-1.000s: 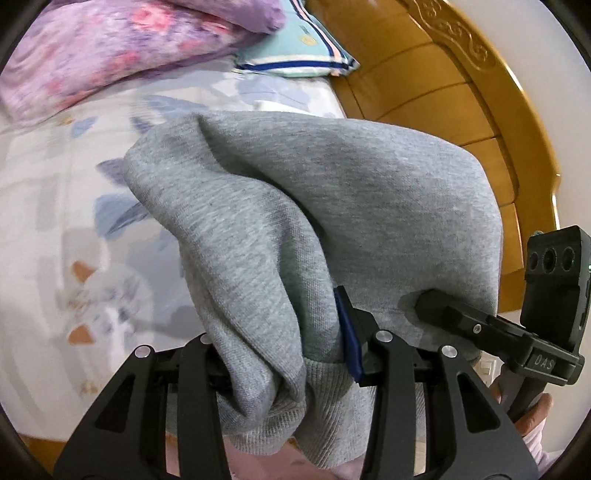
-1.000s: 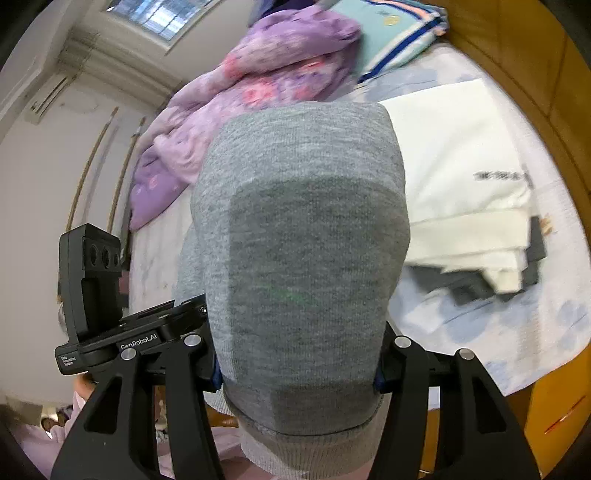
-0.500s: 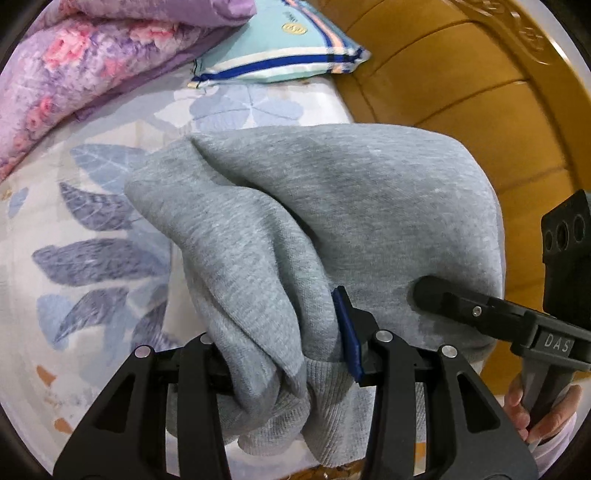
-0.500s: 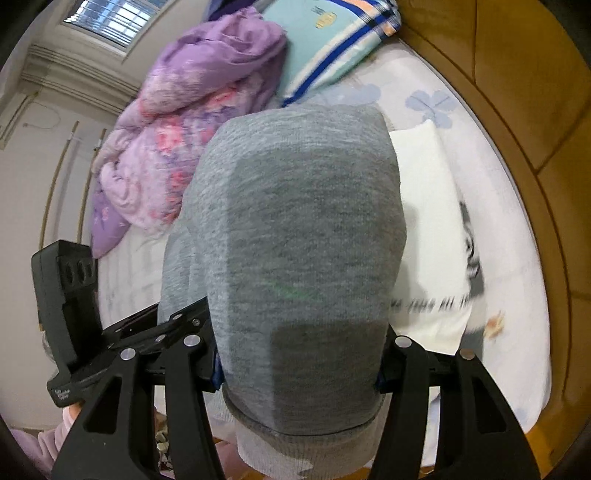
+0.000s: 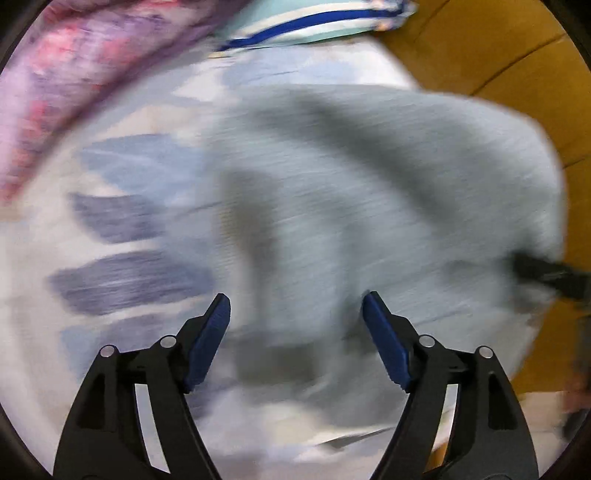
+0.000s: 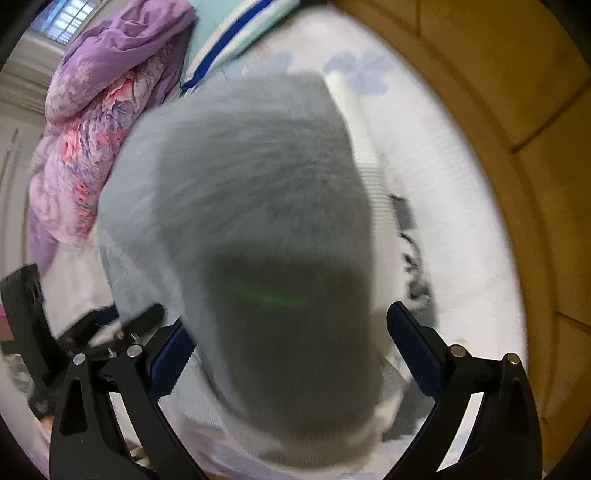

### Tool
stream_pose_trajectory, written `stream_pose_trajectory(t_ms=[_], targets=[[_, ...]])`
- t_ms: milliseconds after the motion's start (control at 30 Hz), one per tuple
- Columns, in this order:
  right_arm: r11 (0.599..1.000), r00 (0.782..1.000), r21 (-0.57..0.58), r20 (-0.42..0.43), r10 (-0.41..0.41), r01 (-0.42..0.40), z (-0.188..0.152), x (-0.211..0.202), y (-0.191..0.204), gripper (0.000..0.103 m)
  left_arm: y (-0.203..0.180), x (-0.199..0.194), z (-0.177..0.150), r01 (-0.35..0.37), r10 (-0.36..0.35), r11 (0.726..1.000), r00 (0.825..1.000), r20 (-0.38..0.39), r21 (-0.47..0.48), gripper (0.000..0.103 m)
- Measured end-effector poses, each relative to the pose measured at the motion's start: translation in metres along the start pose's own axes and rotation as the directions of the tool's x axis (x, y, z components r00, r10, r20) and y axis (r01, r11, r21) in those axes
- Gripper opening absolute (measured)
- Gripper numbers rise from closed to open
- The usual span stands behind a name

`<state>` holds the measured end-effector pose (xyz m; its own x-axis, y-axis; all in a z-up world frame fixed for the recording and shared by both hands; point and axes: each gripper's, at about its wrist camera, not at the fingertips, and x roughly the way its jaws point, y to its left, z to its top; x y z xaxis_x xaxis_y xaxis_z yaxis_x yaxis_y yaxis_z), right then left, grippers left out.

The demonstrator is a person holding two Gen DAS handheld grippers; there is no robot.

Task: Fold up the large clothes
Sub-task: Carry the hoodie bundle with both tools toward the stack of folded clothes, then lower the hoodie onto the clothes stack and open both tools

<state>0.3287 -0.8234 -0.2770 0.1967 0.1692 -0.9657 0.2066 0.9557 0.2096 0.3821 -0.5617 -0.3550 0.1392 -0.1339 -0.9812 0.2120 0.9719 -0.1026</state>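
Observation:
The grey sweatshirt [image 5: 369, 206] lies bunched on the flower-print bed sheet [image 5: 122, 221], blurred by motion. My left gripper [image 5: 297, 317] hangs just above its near edge, jaws opening, blue pads [image 5: 218, 325] wide apart and touching no cloth. In the right wrist view the same grey sweatshirt [image 6: 258, 221] fills the middle. My right gripper [image 6: 291, 350] straddles the folded end, jaws opening; the right pad [image 6: 410, 339] stands clear of the cloth. A finger of the right gripper [image 5: 546, 273] shows at the sweatshirt's right edge.
A purple floral quilt [image 6: 96, 122] is heaped at the back left, beside a teal striped pillow [image 5: 317, 22]. The wooden bed frame [image 6: 535, 147] curves along the right. A folded white garment [image 6: 373, 173] with dark cloth [image 6: 413, 258] lies beside the sweatshirt.
Both grippers have sunk toward the bed and opened. The grey sweatshirt, gripped in both before, now lies loose on the sheet.

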Motion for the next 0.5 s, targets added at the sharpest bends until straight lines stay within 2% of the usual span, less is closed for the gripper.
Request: stream_pose_trajectory(t_ms=[33,100,133,167,233,267,300,400,467,500], targets=[[0.997,0.996,-0.015,0.055,-0.075,0.076,-0.007,-0.017,0.002,0.094,0.006,-0.004,-0.003,-0.003,0.003,1.000,1.000,-0.002,0.003,0.068],[0.988,0.968,0.001,0.205,-0.148,0.151,-0.021,-0.052,0.002,0.082,0.021,-0.015,-0.007,0.040,-0.040,0.999,0.999,0.005,-0.021,0.057],[0.989,0.954,0.010,0.262,-0.144,0.147,-0.025,-0.065,0.001,0.057,0.025,-0.023,-0.008,0.051,-0.050,0.998,0.999,0.015,-0.032,0.050],[0.994,0.949,0.006,0.296,-0.109,0.112,-0.027,-0.075,0.002,0.040,0.025,-0.031,-0.007,0.045,-0.044,0.999,0.998,0.038,-0.030,0.045],[0.999,0.950,-0.044,0.312,0.009,0.005,-0.023,-0.082,0.008,0.029,0.019,-0.046,0.001,0.059,-0.055,0.998,0.992,0.111,-0.028,0.040],[0.998,0.951,-0.069,0.308,0.029,-0.008,-0.018,-0.078,0.013,0.018,0.016,-0.052,0.007,0.096,-0.089,0.995,0.985,0.145,-0.037,0.038],[0.996,0.954,-0.092,0.299,0.019,0.009,-0.011,-0.072,0.018,0.015,0.011,-0.056,0.015,0.135,-0.124,0.990,0.976,0.177,-0.049,0.033],[0.995,0.964,-0.090,0.264,-0.005,0.030,0.017,-0.044,0.021,0.012,-0.008,-0.047,0.050,0.176,-0.159,0.983,0.959,0.236,-0.050,0.033],[0.996,0.965,-0.049,0.256,-0.058,0.073,0.037,-0.022,0.016,0.009,-0.020,-0.028,0.075,0.169,-0.149,0.983,0.963,0.226,-0.068,0.031],[0.996,0.964,-0.011,0.252,-0.080,0.086,0.045,-0.011,0.009,0.008,-0.024,-0.005,0.091,0.179,-0.160,0.980,0.970,0.185,-0.087,0.028]])
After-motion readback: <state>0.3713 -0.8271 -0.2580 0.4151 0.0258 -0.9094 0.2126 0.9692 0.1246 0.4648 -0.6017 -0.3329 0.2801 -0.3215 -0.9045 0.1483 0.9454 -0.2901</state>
